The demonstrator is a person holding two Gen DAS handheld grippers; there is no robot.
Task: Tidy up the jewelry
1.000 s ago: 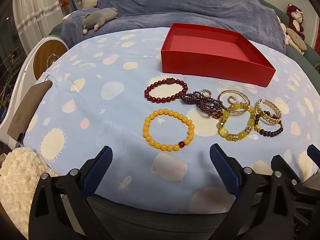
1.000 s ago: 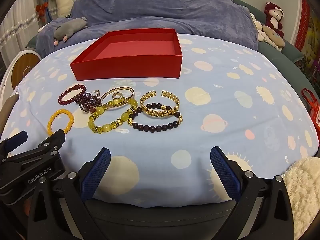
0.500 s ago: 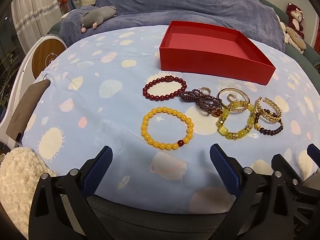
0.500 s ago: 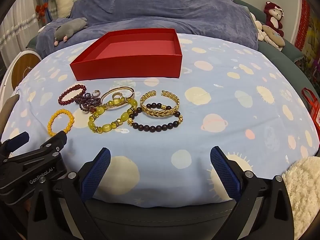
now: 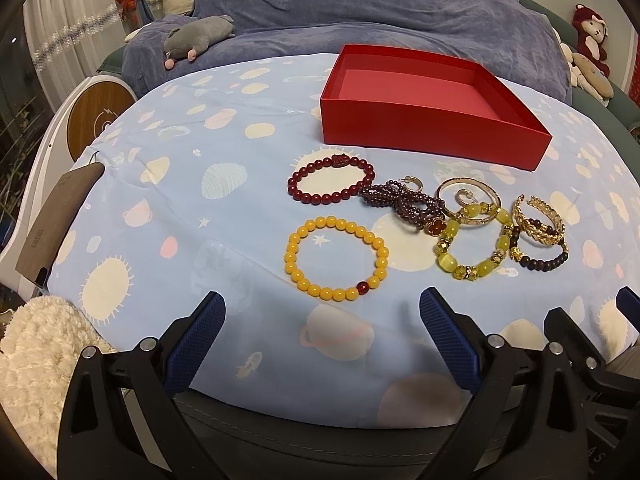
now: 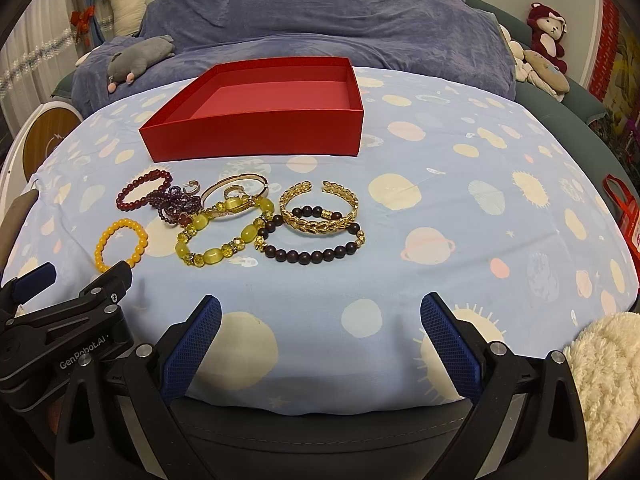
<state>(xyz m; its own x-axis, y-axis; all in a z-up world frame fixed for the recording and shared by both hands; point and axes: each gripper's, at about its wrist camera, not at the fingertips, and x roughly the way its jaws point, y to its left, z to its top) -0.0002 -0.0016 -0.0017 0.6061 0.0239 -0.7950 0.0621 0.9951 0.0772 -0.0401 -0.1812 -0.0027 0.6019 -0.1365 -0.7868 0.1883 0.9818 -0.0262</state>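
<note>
Left gripper hangs low at the near edge of the table, jaws spread wide with nothing between the blue pads, and I have it hovering just short of the yellow bead bracelet. Right gripper sits the same way, wide apart and empty, over bare patterned cloth.

Taking the red box as my landmark: it stands open-topped toward the far side of the cloth, and I see nothing inside it. All the jewelry lies on my side of it. Just in front of its left corner is the dark red bead bracelet. Nearer me than that, well apart from the box, lies the yellow bead bracelet with its one red bead. In front of the box's middle, the purple bead strand is bunched up, touching a thin gold bangle; small hoop earrings seem to sit among them, though I can't quite tell at this size. Overlapping the bangle on the near side is the chunky yellow-green bracelet. In front of the box's right corner, the gold leaf cuff rests across the dark brown bead bracelet.

Behind the box, a grey plush toy lies on the blue blanket.
</note>
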